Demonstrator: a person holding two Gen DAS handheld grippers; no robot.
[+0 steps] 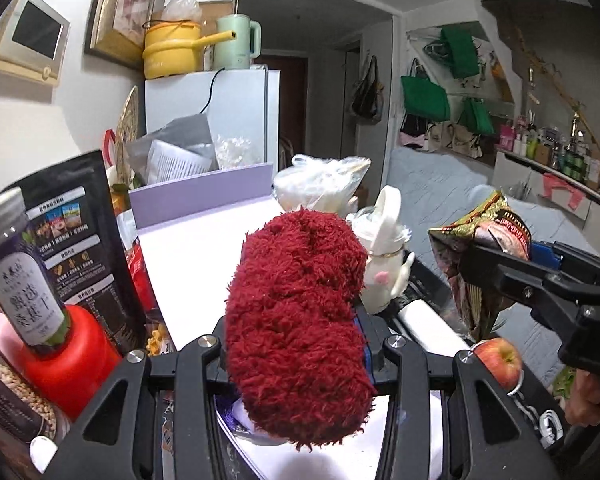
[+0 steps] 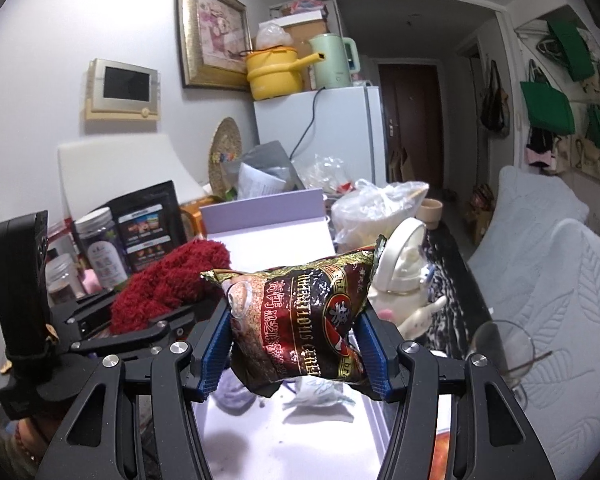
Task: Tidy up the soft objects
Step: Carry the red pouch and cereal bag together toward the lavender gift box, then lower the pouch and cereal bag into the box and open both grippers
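While you look along your left claw (image 1: 296, 344), you see it pinching a fuzzy red yarn bundle (image 1: 296, 328), which stands up between the black fingers and hides most of the blue pads. Far left of it on the cluttered surface (image 1: 204, 264) stands a labelled jar (image 1: 18, 272) over a red lid (image 1: 70, 356), with a black pouch (image 1: 82, 240) just behind. Beyond the red bundle lies the open lavender box (image 1: 204, 196), its white floor bare, and past that a clear plastic bag (image 1: 320, 184) and a white ceramic teapot (image 1: 384, 268) close to the bundle's right side. An apple (image 1: 498, 362) sits near the right edge of the claw frame.

From your right wrist camera, the left claw (image 2: 168, 316) appears at the left with the red bundle (image 2: 168, 280) in its grip, held above the surface. In the middle, your right claw (image 2: 296, 344) is pinching a dark red and gold snack packet (image 2: 300, 320) between its blue pads (image 2: 216, 344), one pad pressed on each short side, so the packet hangs crosswise above the white box floor (image 2: 284, 436). The packet and the red bundle sit just beside each other without clearly touching. To the right of the packet stands the teapot (image 2: 404, 268), then a glass (image 2: 504, 352) near the pale quilted sofa (image 2: 560, 280).
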